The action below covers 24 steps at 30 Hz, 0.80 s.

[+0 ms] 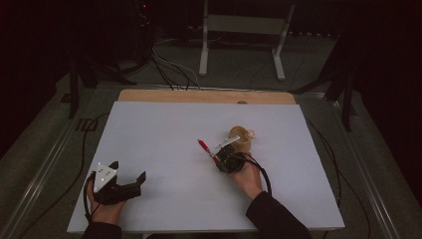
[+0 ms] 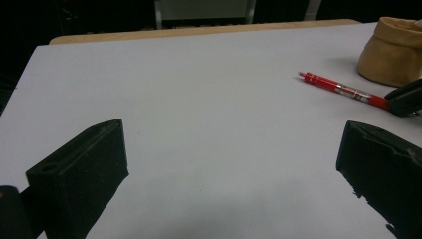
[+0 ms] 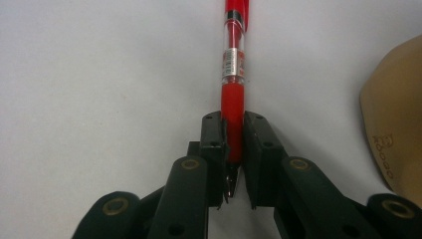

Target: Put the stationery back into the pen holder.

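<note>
Resting near the front left corner of the white surface (image 1: 164, 129), the left tool (image 1: 130, 180) stands with its jaws wide apart and nothing between them. Right of centre lies the red pen (image 1: 206, 149), flat on the surface, its tip end clamped between the narrow jaws of the right tool (image 1: 222, 162); in the right gripper view the pads press both sides of the red grip section. Just beyond the pen stands a tan pouch-like holder (image 1: 241, 139), upright, near the pen but apart from it.
</note>
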Available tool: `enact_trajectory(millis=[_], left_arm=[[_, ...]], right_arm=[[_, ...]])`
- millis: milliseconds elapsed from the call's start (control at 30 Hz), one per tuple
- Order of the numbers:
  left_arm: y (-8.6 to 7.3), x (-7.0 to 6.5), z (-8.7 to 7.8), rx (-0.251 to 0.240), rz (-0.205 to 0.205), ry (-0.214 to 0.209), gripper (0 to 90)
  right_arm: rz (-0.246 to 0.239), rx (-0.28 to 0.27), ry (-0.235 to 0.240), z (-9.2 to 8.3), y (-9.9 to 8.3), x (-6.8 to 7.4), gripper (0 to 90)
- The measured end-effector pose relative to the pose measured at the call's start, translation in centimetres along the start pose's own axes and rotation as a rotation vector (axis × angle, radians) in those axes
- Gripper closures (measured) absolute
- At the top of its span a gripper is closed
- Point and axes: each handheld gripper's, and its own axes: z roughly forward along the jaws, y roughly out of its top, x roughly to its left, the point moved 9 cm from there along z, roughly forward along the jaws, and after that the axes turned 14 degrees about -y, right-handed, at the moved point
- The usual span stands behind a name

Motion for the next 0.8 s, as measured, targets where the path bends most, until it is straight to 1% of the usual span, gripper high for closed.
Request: enact_trajectory(millis=[100, 167, 200, 233, 433, 633, 800], left_arm=[[0.0, 0.1, 0.0, 0.001, -0.004, 0.001, 0.3], [0.0, 0.1, 0.0, 0.002, -0.003, 0.001, 0.3], [0.0, 0.0, 0.1, 0.004, -0.002, 0.000, 0.3], [-0.1, 0.0, 0.1, 0.004, -0.001, -0.001, 0.3], [0.0, 0.1, 0.0, 0.002, -0.003, 0.002, 0.3], [0.0, 0.0, 0.0, 0.002, -0.002, 0.001, 0.3], [0.0, 0.0, 0.1, 0.003, -0.001, 0.001, 0.3]], right_arm=[[0.008, -0.001, 0.009, -0.1, -0.1, -0.1, 81.0], [0.003, -0.005, 0.010, -0.1, -0.1, 0.0, 81.1], [-0.015, -0.018, 0.013, -0.3, -0.1, 0.2, 81.1], [-0.017, -0.024, 0.011, -0.5, 0.0, 0.3, 81.2], [-0.014, -0.060, 0.012, -1.4, 0.7, 0.4, 81.2], [-0.001, -0.093, 0.022, -2.6, 1.1, 0.0, 81.2], [0.006, -0.126, 0.015, -3.8, 1.5, -0.6, 81.2]])
